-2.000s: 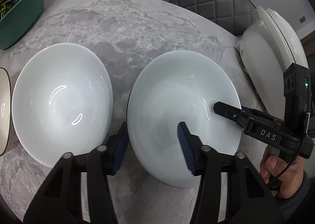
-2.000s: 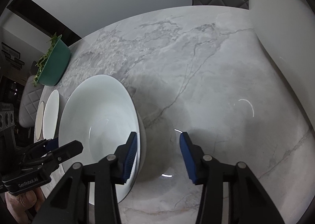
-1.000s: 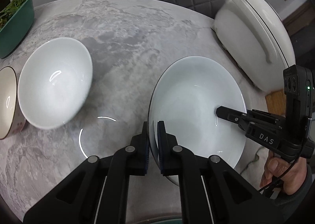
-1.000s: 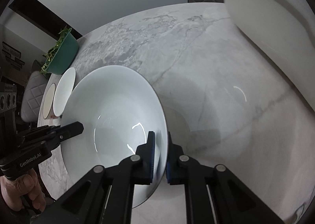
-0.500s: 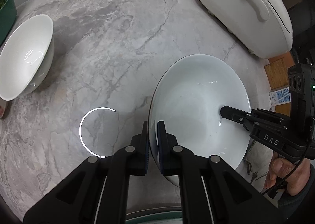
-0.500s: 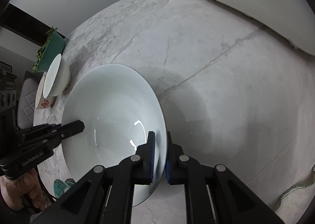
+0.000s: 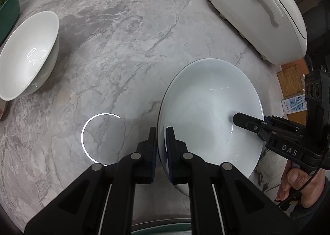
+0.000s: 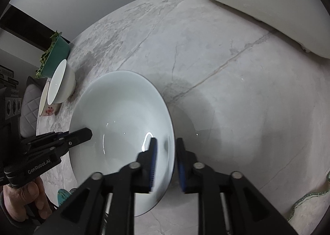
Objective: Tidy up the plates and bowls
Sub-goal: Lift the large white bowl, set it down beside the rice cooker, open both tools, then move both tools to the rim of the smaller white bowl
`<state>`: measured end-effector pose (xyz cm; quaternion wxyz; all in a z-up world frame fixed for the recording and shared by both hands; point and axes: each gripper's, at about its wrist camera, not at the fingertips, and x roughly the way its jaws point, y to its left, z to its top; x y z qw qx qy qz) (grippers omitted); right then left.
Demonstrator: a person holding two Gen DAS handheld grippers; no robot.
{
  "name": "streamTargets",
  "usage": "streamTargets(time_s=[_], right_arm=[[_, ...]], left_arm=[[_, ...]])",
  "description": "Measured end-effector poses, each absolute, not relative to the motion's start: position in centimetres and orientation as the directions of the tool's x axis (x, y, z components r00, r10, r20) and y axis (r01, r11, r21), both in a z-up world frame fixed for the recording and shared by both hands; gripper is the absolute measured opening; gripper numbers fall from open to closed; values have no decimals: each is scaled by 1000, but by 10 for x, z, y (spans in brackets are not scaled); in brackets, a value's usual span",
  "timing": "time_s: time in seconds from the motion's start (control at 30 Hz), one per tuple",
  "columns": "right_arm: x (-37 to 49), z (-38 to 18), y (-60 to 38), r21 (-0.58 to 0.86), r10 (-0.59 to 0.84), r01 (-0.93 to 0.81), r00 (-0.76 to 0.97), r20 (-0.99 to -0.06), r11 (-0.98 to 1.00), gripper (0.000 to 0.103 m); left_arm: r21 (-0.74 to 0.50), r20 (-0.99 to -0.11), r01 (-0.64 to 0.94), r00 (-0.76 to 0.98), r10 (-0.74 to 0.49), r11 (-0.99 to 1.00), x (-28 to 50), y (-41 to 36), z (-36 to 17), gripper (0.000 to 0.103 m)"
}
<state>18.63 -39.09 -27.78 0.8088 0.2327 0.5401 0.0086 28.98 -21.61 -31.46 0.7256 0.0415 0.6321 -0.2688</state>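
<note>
I have the large white bowl [image 7: 210, 111] sitting on the marble worktop [image 7: 127, 53], near the worktop's front edge, with a gripper on each side of its rim. My left gripper [image 7: 161, 138] has its jaws clamped on the bowl's near-left rim, one pad outside the wall and one inside. My right gripper [image 8: 165, 150] straddles the opposite rim, and its jaws are opening: the rim is between them, but the blue pads stand clear of it on both sides. In the left wrist view the right gripper's upper finger reaches over the rim into the bowl, and the hand [image 7: 297, 185] holding it shows at the lower right.

A second white bowl [image 7: 26, 55] rests well apart at the far left of the worktop, with a green planter [image 8: 55, 55] of leafy stems behind it and a smaller bowl with a red pattern [image 8: 46, 102] just beside it. A big white lidded appliance [image 7: 257, 12] stands at the far right.
</note>
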Motion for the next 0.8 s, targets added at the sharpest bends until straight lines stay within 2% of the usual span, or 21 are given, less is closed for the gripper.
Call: streamTargets(time_s=[0.03, 0.07, 0.1, 0.13, 0.17, 0.2, 0.23, 0.3, 0.47, 0.6, 0.7, 0.8], right_arm=[[185, -275, -392, 383, 258, 240, 426, -867, 892, 42], [184, -272, -393, 381, 251, 243, 434, -865, 892, 56], [182, -270, -394, 380, 246, 247, 440, -863, 892, 68], [180, -267, -396, 381, 242, 251, 448, -860, 890, 73], [178, -264, -398, 382, 236, 256, 459, -857, 888, 78], [175, -260, -399, 382, 231, 260, 467, -854, 886, 85], [172, -256, -403, 384, 225, 269, 477, -850, 883, 89], [164, -246, -411, 398, 214, 286, 509, -834, 872, 103], [160, -204, -428, 469, 213, 296, 610, -763, 832, 103], [189, -164, -401, 506, 282, 168, 665, -692, 846, 103], [228, -145, -354, 466, 351, 22, 626, -696, 884, 103], [273, -138, -304, 396, 368, -72, 551, -749, 915, 103]], left_arm=[[-275, -940, 438, 64, -335, 856, 290, -214, -313, 16], [-274, -940, 435, 70, -335, 858, 290, -210, -311, 21], [-278, -937, 428, 78, -342, 860, 290, -206, -308, 35], [-283, -932, 419, 91, -350, 863, 290, -201, -304, 62], [-292, -926, 412, 103, -362, 863, 290, -196, -300, 74], [-312, -916, 403, 113, -384, 861, 289, -188, -294, 91], [-327, -908, 395, 119, -401, 858, 289, -182, -288, 103], [-323, -901, 379, 156, -404, 867, 286, -163, -275, 103], [-327, -866, 319, 275, -418, 889, 284, -102, -240, 103], [-360, -849, 221, 326, -416, 907, 302, -56, -232, 103], [-392, -851, 168, 306, -426, 905, 318, -39, -237, 103], [-424, -855, 113, 279, -438, 899, 334, -33, -247, 103]])
